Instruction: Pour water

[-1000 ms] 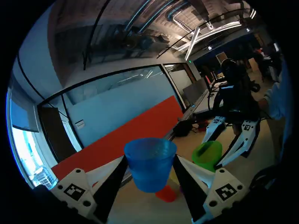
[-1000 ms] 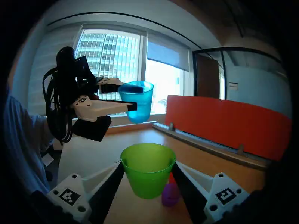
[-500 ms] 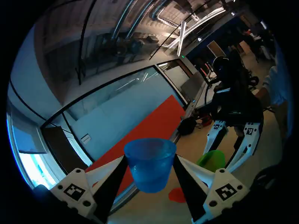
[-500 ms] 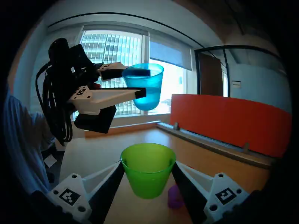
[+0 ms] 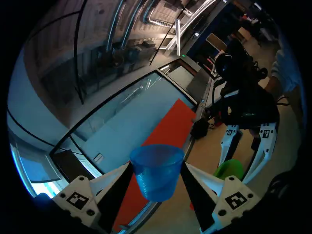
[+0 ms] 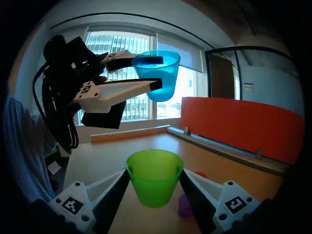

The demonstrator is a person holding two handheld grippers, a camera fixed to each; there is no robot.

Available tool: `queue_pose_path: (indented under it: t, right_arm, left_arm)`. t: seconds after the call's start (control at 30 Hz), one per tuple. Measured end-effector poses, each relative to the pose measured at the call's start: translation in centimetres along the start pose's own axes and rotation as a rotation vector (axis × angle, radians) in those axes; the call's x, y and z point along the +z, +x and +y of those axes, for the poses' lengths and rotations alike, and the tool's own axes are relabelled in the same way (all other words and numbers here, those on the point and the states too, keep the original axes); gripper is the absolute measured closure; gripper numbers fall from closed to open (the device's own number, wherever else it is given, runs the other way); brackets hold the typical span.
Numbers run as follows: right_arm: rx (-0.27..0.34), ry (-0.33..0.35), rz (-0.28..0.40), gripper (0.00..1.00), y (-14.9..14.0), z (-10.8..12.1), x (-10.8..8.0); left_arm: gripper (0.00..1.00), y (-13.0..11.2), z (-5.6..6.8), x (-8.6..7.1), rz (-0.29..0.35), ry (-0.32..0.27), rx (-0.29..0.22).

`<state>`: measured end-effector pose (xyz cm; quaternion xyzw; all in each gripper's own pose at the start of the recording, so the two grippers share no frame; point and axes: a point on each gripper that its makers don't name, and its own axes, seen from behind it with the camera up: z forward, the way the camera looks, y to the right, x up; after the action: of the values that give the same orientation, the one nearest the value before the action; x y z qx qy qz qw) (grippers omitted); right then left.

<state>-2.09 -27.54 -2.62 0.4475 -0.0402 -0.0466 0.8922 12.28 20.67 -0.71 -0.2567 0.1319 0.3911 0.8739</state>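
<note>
Left gripper [image 5: 156,171]: fingers closed partway onto a blue cup [image 5: 157,173], one finger pressing each side of the cup wall. The cup sits between the fingertips, mouth up relative to the camera. The room behind it appears strongly slanted in the left gripper view.

Right gripper [image 6: 155,175]: fingers closed partway onto a green cup [image 6: 155,178], gripping it on both sides. Mouth up, rim level, held low over the tabletop [image 6: 101,156].

Relative position, from the right gripper view: the blue cup is held high, above and beyond the green cup, and well apart from it. It looks close to upright, with one finger crossing in front of it and the other visible through its translucent wall. Cannot tell whether either cup has water in it. No stream is visible between the cups.

A bundle of black cables [image 6: 58,105] hangs behind the left gripper, next to a blue sleeve [image 6: 19,156].

On the tabletop past the green cup: a small purple object [image 6: 184,206] and a small red object [image 6: 201,174], shapes unclear. An orange partition [image 6: 241,126] runs along the far edge of the tabletop. A window [image 6: 117,50] is behind it.
</note>
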Motion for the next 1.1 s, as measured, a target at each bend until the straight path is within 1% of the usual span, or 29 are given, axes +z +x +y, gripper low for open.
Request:
queue_pose_path:
  t: [0.3, 0.5, 0.77, 1.1]
  right_arm:
    - [-0.006, 0.002, 0.001, 0.11, 0.15, 0.06, -0.08]
    - [-0.007, 0.003, 0.003, 0.11, 0.32, 0.13, 0.11]
    - [-0.015, 0.005, 0.004, 0.11, 0.49, 0.08, 0.23]
    - [-0.015, 0.002, 0.006, 0.11, 0.64, 0.11, 0.17]
  left_arm:
    - [0.16, 0.16, -0.31, 0.48, 0.003, 0.014, 0.08]
    - [0.16, 0.5, -0.4, 0.53, 0.012, 0.017, 0.123]
    - [0.16, 0.61, -0.44, 0.54, 0.01, 0.03, 0.194]
    - [0.16, 0.68, -0.67, 0.64, 0.01, 0.045, 0.235]
